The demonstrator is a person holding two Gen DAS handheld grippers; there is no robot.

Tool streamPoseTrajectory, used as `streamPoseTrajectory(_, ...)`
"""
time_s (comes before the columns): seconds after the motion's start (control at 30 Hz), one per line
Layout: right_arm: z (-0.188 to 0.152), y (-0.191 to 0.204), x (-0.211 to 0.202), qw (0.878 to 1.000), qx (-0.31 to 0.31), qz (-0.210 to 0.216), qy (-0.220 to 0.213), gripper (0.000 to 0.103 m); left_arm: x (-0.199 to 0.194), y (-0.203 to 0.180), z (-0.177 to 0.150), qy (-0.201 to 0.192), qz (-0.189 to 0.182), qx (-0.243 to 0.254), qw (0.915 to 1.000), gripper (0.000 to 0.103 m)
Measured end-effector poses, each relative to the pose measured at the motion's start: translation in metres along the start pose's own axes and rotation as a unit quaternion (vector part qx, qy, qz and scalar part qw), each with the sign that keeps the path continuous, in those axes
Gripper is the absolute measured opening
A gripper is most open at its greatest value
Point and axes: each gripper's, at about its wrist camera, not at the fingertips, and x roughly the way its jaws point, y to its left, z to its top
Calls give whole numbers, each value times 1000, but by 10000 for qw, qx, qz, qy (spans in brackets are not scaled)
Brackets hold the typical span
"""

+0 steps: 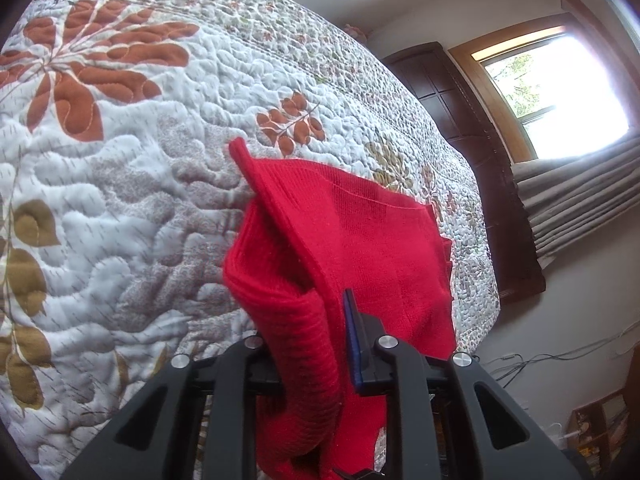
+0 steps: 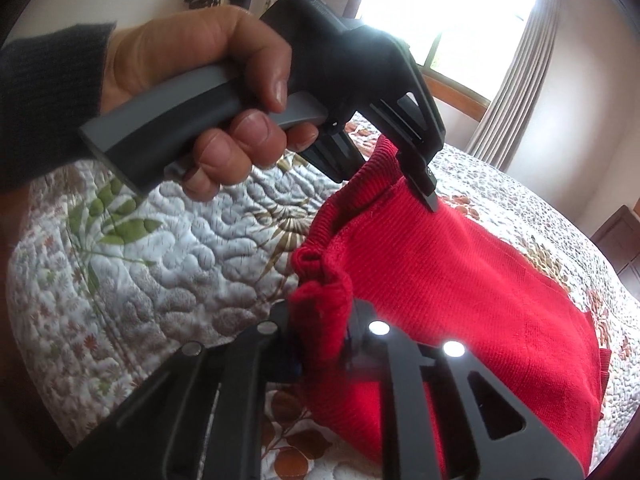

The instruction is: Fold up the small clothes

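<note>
A small red knitted garment (image 1: 360, 240) hangs lifted above a quilted bedspread (image 1: 120, 184). My left gripper (image 1: 316, 344) is shut on its ribbed edge, which bunches between the jaws and drapes over them. In the right wrist view the red garment (image 2: 460, 280) stretches between both tools. My right gripper (image 2: 320, 340) is shut on a bunched ribbed corner. Higher up, the left gripper (image 2: 420, 184) pinches the other end, held by a person's hand (image 2: 200, 80) in a dark sleeve. The garment's lower part rests on the bed.
The floral quilt (image 2: 140, 260) covers the whole bed. Beyond it are a bright window (image 1: 560, 92) with grey curtains (image 1: 580, 200), dark wooden furniture (image 1: 452, 92), and cables on the floor (image 1: 540, 360) past the bed's edge.
</note>
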Motion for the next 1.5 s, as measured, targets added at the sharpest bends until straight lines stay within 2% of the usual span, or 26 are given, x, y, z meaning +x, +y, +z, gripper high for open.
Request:
streamPoseTrajectory(0.4, 3, -43, -67, 9969, 652, -61, -432, 11, -10, -59, 5, -136, 234, 159, 9995, 20)
streamPoseTrajectory(0.7, -12, -71, -120, 9914, 1072, -180, -735, 11, -4, -113, 11, -180, 392, 350, 9985, 20)
streamPoseTrajectory(1.07, -42, -108, -137, 9815, 1639, -396, -906, 11, 30, -171, 17, -84, 699, 460, 9965, 20)
streamPoseTrajectory(1.5, -81, -161, -155, 9698, 2195, -559, -907, 11, 90, -210, 20, 111, 1033, 522, 9932, 20)
